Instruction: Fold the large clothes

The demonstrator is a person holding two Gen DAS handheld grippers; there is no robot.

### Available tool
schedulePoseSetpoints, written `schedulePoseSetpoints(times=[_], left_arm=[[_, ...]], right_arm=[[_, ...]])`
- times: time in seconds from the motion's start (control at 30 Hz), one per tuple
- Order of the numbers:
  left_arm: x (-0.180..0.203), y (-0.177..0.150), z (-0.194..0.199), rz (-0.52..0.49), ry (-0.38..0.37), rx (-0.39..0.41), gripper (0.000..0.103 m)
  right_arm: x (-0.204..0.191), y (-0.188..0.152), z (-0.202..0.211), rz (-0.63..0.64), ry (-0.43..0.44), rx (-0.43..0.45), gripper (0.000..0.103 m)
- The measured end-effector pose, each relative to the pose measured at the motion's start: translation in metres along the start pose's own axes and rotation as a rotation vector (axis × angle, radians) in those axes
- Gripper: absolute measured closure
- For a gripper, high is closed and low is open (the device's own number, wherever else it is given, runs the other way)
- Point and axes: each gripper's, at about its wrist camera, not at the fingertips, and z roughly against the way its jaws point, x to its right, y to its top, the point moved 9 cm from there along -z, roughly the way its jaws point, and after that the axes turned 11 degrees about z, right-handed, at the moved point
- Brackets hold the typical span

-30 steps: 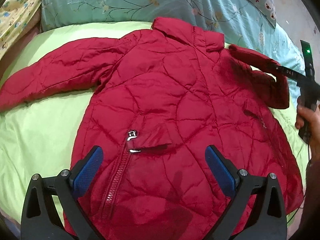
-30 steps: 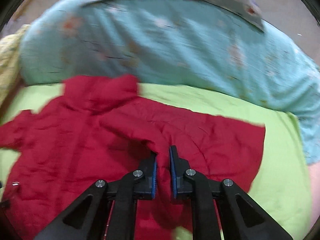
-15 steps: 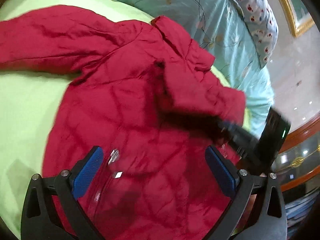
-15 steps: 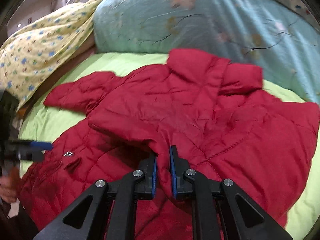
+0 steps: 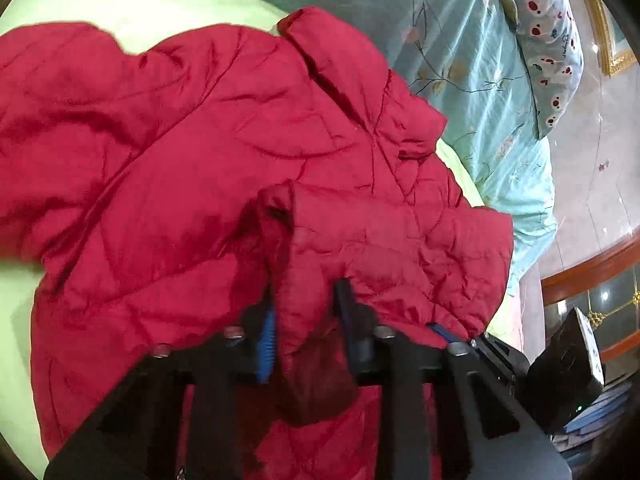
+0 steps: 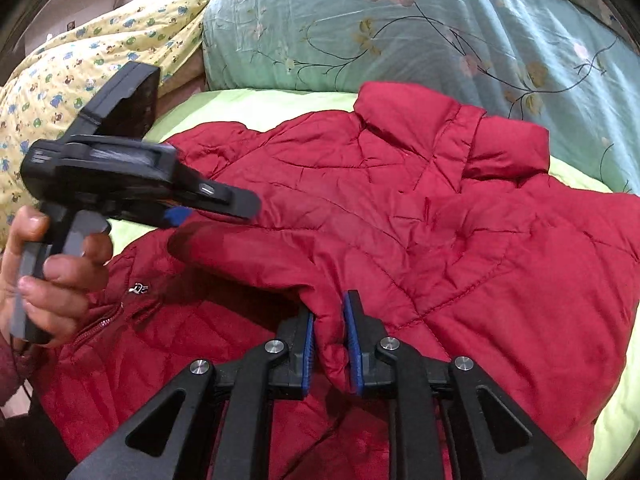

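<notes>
A red quilted jacket (image 5: 168, 168) lies front up on a light green sheet (image 5: 120, 12), collar toward the pillows. Its right sleeve (image 5: 392, 240) is folded across the chest. My left gripper (image 5: 306, 320) is shut on the end of that sleeve. My right gripper (image 6: 330, 332) is shut on a fold of the same sleeve (image 6: 280, 256) farther along. The left gripper (image 6: 216, 208) also shows in the right wrist view, held in a hand above the jacket (image 6: 500, 272). The zipper pull (image 6: 138, 289) lies below it.
A teal floral pillow (image 6: 400, 28) lies behind the collar, a yellow patterned quilt (image 6: 80, 64) at far left. A white pillow with red prints (image 5: 548, 40) lies at the bed's right end. A wooden ledge (image 5: 592, 264) and floor lie beyond the bed's right side.
My left gripper went from wide open to shut on the sleeve end. My right gripper carried the sleeve left across the chest, staying shut on it.
</notes>
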Motion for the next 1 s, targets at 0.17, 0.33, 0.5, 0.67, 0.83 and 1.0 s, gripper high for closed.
schedulePoseSetpoints(times=[0.17,0.33,0.5,0.67,0.83,1.0], left_arm=[[0.005,0.014,0.023,-0.117,0.082,0.116,0.092],[-0.009,0.031,0.040,-0.245,0.230,0.234,0.092],[-0.017,0.037,0.031,-0.359,0.329,0.273,0.092],[-0.022,0.036,0.035,-0.359,0.364,0.300,0.082],[-0.023,0.034,0.075,-0.293,0.330,0.406,0.074],[0.003,0.020,0.067,-0.303,0.169,0.343,0.074]], right_arm=[[0.004,-0.006,0.015,-0.027,0.003,0.011,0.067],[0.037,-0.013,0.039,-0.122,-0.051,0.054,0.066],[0.090,-0.020,0.048,-0.243,-0.183,0.048,0.066],[0.121,-0.035,0.028,-0.324,-0.232,-0.027,0.066],[0.125,-0.056,-0.001,-0.355,-0.212,-0.103,0.066],[0.128,-0.060,-0.008,-0.352,-0.219,-0.115,0.066]])
